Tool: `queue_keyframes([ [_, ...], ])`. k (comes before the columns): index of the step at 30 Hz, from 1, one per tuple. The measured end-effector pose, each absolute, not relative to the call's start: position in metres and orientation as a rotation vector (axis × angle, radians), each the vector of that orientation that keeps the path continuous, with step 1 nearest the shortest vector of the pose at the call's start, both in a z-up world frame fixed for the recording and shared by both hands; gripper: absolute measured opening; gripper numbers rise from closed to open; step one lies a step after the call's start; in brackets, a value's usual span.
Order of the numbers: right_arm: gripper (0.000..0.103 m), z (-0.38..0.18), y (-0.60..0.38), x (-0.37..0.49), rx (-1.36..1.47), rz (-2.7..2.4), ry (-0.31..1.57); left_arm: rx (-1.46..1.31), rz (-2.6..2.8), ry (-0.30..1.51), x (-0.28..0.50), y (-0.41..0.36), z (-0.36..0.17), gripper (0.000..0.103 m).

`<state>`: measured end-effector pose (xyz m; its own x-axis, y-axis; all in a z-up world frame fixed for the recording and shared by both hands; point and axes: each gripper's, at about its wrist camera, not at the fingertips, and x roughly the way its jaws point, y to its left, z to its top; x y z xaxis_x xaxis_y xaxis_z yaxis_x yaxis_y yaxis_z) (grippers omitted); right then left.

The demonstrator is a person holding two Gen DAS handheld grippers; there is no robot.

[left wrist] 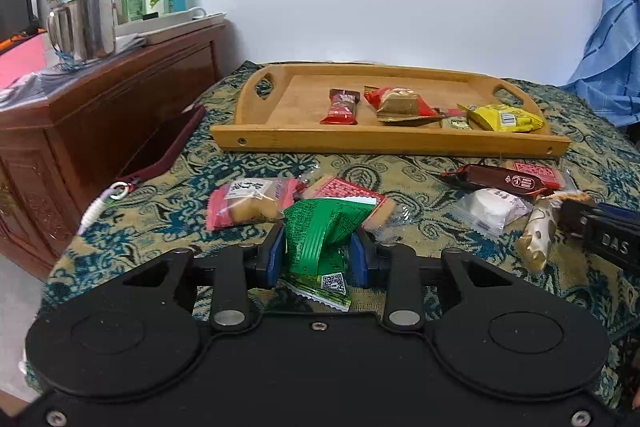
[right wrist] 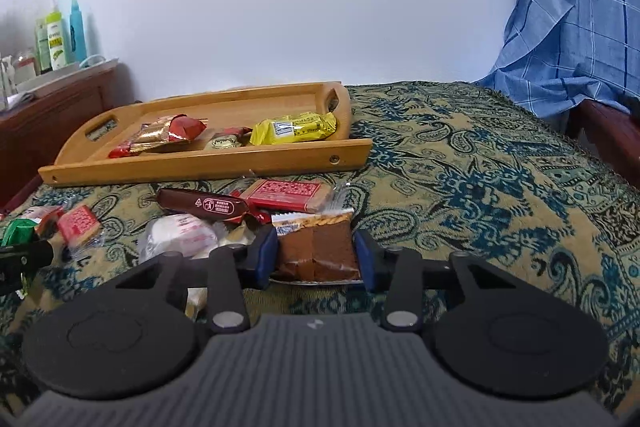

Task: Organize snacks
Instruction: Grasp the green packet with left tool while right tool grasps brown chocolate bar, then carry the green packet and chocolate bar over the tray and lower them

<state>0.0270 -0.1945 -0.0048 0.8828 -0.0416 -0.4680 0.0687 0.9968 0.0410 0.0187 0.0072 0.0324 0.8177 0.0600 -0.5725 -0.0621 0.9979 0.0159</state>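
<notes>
Left wrist, wooden tray (left wrist: 256,139), yellow packet (left wrist: 506,118) inside

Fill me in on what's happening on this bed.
A person is sorting snacks with two handheld grippers. The left gripper is shut on a green packet; the right gripper is shut on a brown cake. Both are low over the patterned cloth. The wooden tray holds several snacks; more lie loose in front of it.

A tray (left wrist: 384,143) lies mid-frame on the table (left wrist: 580,147), holding several snacks (left wrist: 404,105). More loose packets (left wrist: 248,203) lie before it, lower in the frame.
</notes>
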Motion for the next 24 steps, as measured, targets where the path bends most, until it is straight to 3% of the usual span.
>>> queue_keyframes([
  [24,0.044,0.016,-0.193,-0.016,0.095,0.048,0.387,-0.029,0.076,0.560,0.005,0.013,0.058,0.032],
])
